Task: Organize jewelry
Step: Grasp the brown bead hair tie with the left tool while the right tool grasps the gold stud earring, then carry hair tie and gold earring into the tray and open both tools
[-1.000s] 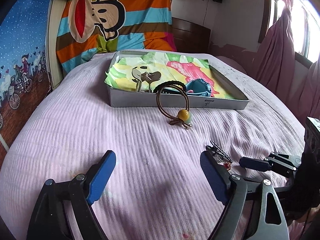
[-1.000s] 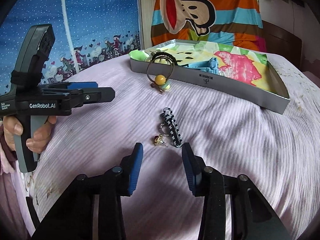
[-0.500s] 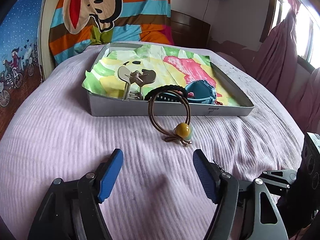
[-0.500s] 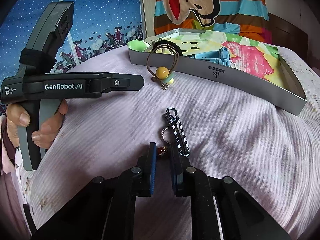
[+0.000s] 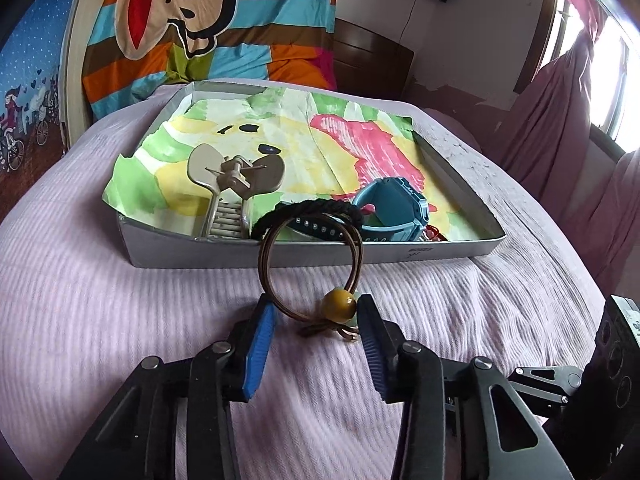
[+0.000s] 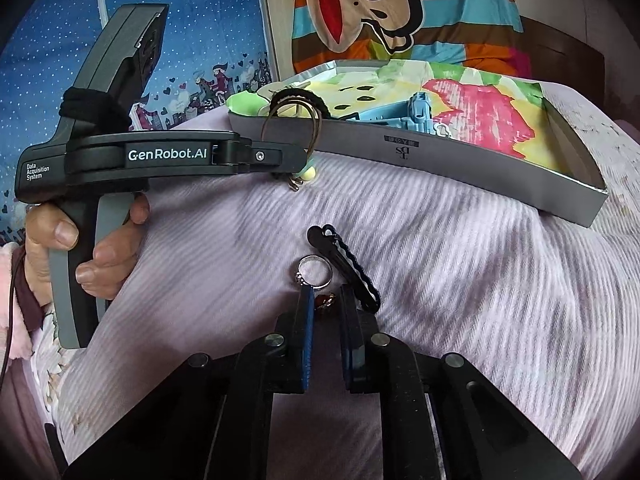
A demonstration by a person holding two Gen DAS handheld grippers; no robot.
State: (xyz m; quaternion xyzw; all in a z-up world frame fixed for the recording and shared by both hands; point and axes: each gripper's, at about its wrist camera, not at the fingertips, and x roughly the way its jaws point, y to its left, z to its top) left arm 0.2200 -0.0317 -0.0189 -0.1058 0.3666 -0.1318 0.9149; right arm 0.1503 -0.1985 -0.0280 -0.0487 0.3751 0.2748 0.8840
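Note:
A brown hair tie (image 5: pixel 312 268) with a yellow bead (image 5: pixel 339 309) leans on the grey tray's (image 5: pixel 208 254) front wall. My left gripper (image 5: pixel 316 324) is open, with its fingers on either side of the bead and the loop's lower end. My right gripper (image 6: pixel 326 300) is nearly shut around a small red-and-gold earring (image 6: pixel 325 301) on the bed. A silver ring (image 6: pixel 315 272) and a black hair clip (image 6: pixel 346 268) lie just past its fingertips. The tray holds a beige claw clip (image 5: pixel 234 186), a black hair band (image 5: pixel 310 214) and a blue watch (image 5: pixel 384 216).
The tray sits on a pink ribbed bedspread (image 5: pixel 100 312) and is lined with a painted paper (image 5: pixel 348 148). A striped monkey blanket (image 5: pixel 200 20) hangs behind it. Pink curtains (image 5: pixel 560 128) hang at the right. The left gripper's body (image 6: pixel 160 156) shows in the right wrist view.
My left gripper moved forward to the hair tie and narrowed around its bead end. My right gripper moved down to the earring and its fingers closed in.

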